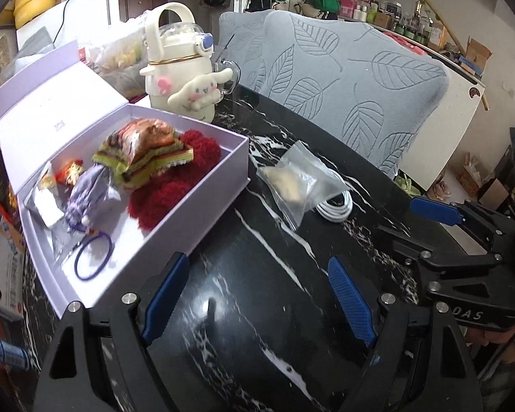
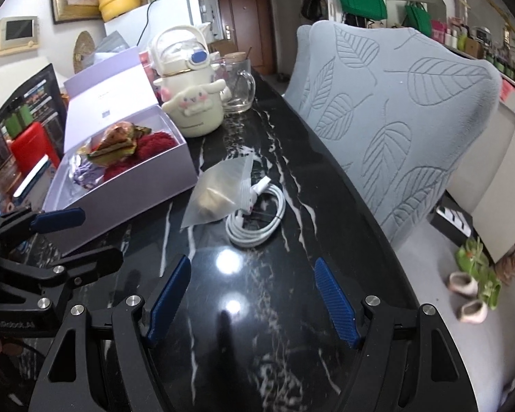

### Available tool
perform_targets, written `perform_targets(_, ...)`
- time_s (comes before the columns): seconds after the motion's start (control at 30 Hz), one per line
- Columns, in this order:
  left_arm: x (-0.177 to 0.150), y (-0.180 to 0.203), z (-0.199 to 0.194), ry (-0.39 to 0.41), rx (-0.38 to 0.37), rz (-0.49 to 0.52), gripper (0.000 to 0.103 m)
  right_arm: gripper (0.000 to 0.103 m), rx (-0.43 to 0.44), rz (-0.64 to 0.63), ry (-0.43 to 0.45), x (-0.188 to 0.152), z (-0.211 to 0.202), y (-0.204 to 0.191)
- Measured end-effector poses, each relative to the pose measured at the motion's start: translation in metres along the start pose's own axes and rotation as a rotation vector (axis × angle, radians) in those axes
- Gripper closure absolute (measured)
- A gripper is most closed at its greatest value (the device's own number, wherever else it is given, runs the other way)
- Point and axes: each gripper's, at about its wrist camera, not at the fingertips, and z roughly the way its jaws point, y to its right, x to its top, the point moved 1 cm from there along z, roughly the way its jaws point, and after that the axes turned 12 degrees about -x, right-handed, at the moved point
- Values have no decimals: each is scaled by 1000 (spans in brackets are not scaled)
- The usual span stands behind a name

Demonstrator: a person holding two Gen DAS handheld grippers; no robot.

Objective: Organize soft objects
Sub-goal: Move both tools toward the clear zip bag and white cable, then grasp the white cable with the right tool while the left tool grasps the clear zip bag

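Observation:
An open lilac box [image 1: 195, 202] [image 2: 127, 189] sits on the black marble table. It holds a red fluffy item [image 1: 175, 189] [image 2: 154, 144], a striped snack packet [image 1: 147, 151] [image 2: 116, 140], a purple pouch [image 1: 86, 189] and a purple hair tie [image 1: 94, 257]. A clear zip bag [image 1: 293, 180] [image 2: 219, 192] lies on the table right of the box, beside a coiled white cable [image 1: 336, 206] [image 2: 257, 219]. My left gripper [image 1: 261, 295] is open and empty over bare table. My right gripper [image 2: 250, 295] is open and empty too; it also shows in the left wrist view [image 1: 439, 213].
A cream kettle with a plush dog figure [image 1: 189, 79] [image 2: 189, 96] and a glass mug [image 2: 238, 82] stand behind the box. A grey leaf-pattern chair back [image 1: 353, 79] [image 2: 395, 113] lines the table's right edge. Boxes and clutter crowd the left side.

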Motion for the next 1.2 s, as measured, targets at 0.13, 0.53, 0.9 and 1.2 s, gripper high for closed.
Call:
perform_targets(0.13,9,-6,4,10,-1,-4,20,28,-2,-19,-13,10,15,-3)
perform_targets(0.53,19,-18,6,35,-2,-11,20,25,-24,-92,-65,29,62,-18)
perform_targets(0.9,22,-16,11,38,-11,-20,20,52,-31,-132,-80,28,79,-20)
perform_targets(1.2,29,-3,25,26,-62,-39,20,52,-20,-96,-83,18,68,0)
